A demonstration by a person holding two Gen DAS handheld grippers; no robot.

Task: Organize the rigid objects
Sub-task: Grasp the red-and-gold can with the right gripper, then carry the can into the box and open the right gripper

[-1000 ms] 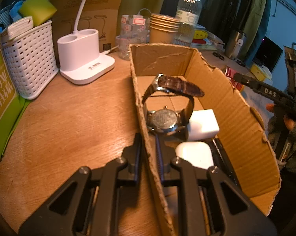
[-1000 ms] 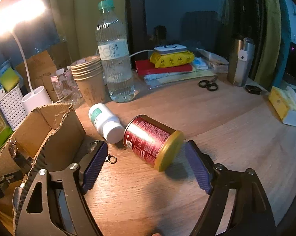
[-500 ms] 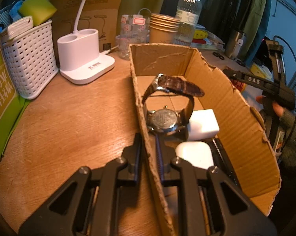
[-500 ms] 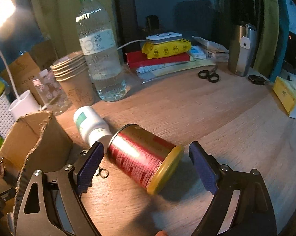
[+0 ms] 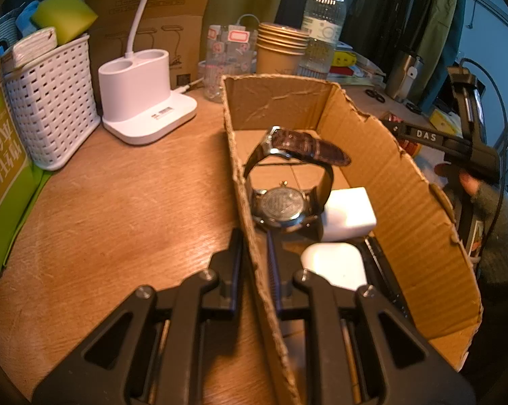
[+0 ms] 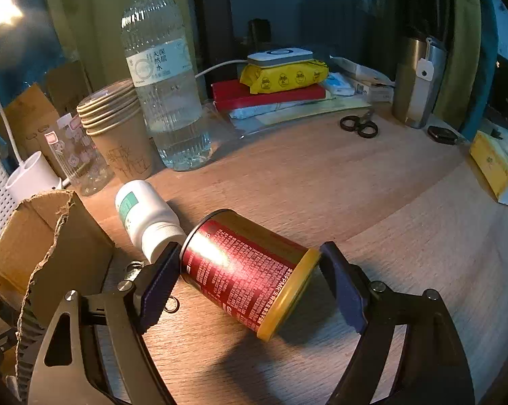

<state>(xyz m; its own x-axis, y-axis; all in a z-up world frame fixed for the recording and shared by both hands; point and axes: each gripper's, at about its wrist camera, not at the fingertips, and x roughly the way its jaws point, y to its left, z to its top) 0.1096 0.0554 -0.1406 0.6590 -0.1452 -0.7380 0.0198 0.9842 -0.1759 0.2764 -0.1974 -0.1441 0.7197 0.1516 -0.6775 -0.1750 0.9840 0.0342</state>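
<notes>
The torn brown cardboard box (image 5: 406, 195) wall is pinched by the left hand-held gripper (image 5: 255, 263); the lying red-and-gold cylindrical tin (image 6: 247, 273) is straddled by the spread right hand-held gripper (image 6: 250, 287).

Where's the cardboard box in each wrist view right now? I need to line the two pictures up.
Left wrist: the cardboard box fills centre and right; the left gripper has its jaws shut on the near wall.
Right wrist: only the box's torn corner shows, at the left edge, beside the right gripper.
Shared landmark: the water bottle, standing behind the box.
</notes>
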